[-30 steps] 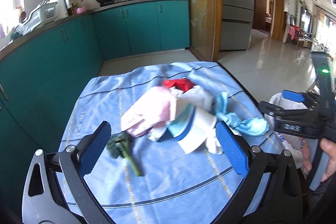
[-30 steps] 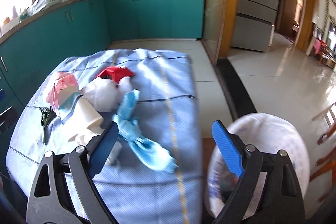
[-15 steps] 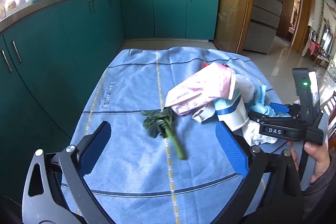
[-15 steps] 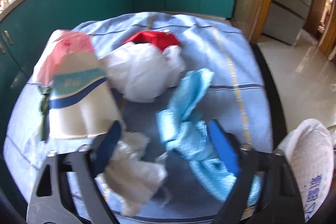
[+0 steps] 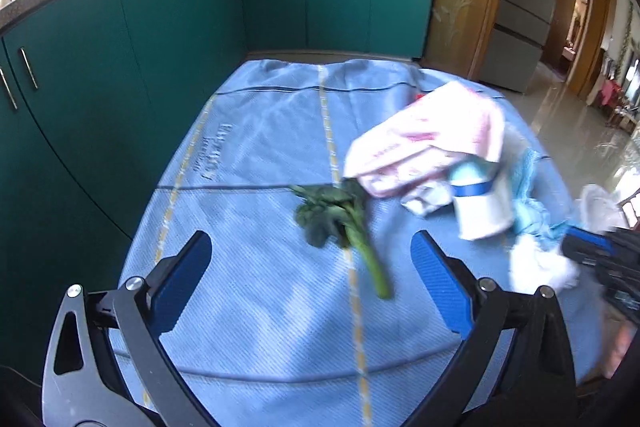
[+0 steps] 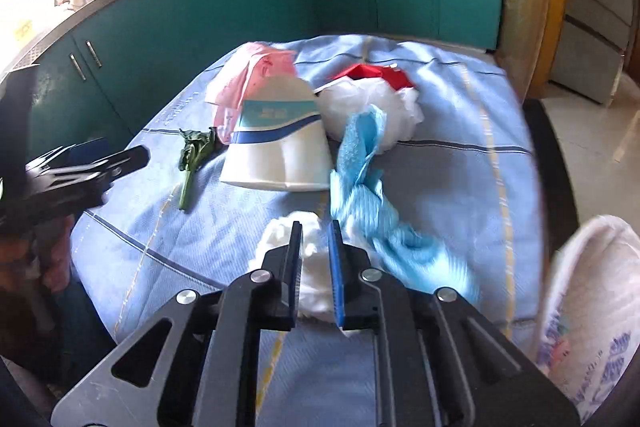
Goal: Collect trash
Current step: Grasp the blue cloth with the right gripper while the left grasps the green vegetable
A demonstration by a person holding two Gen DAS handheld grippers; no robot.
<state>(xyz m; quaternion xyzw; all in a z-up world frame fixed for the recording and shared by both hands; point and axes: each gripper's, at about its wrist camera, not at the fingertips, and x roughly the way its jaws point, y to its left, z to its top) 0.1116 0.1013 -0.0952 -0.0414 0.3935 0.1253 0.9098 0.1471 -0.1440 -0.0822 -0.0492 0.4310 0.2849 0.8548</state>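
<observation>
Right gripper (image 6: 314, 243) fingers just closed on tissue (image 6: 308, 251); left gripper (image 5: 310, 267) open. Sack (image 6: 588, 311) only in right view, contents unclear.

Bare blue tablecloth (image 5: 256, 155) along the table's left half, open for a pass up to the vegetable stalk (image 5: 352, 227). Right side crowded: pink bag (image 5: 432, 143), white-blue packet (image 6: 280, 147), blue rag (image 6: 368, 187), white plastic wad (image 6: 368, 107), touching or overlapping. Teal cabinets (image 5: 120, 67) hem the left edge. White sack (image 6: 592, 307) beside the near right corner, probably off the table.
</observation>
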